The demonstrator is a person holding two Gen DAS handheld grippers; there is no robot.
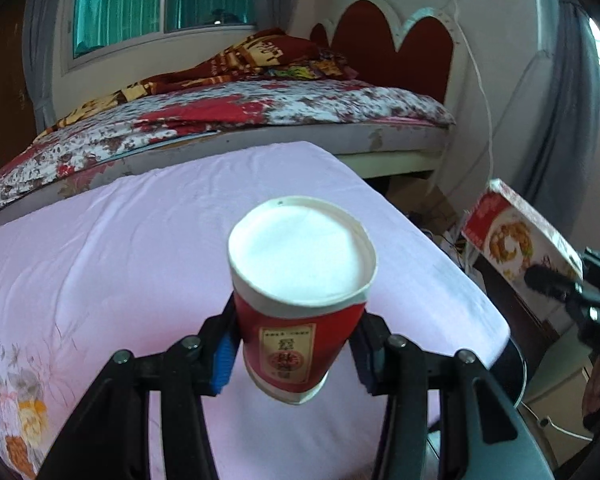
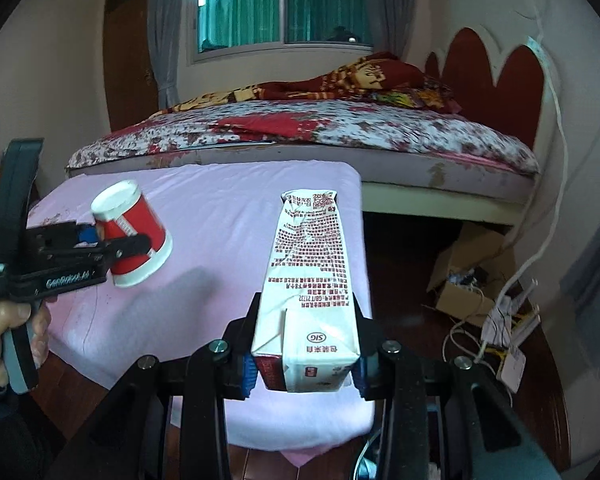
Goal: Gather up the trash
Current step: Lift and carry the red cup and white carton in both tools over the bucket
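The left claw [image 1: 296,354] pinches a light, crushable paper cup [image 1: 300,300] mid-wall, held aloft over the pink surface [image 1: 120,248], while at its 3 o'clock the right claw [image 2: 305,366] clamps a stiff, dented carton [image 2: 308,292] by its base.

Red paper cup [image 1: 300,304] upturned, airborne; crumpled white carton [image 2: 306,300] airborne.
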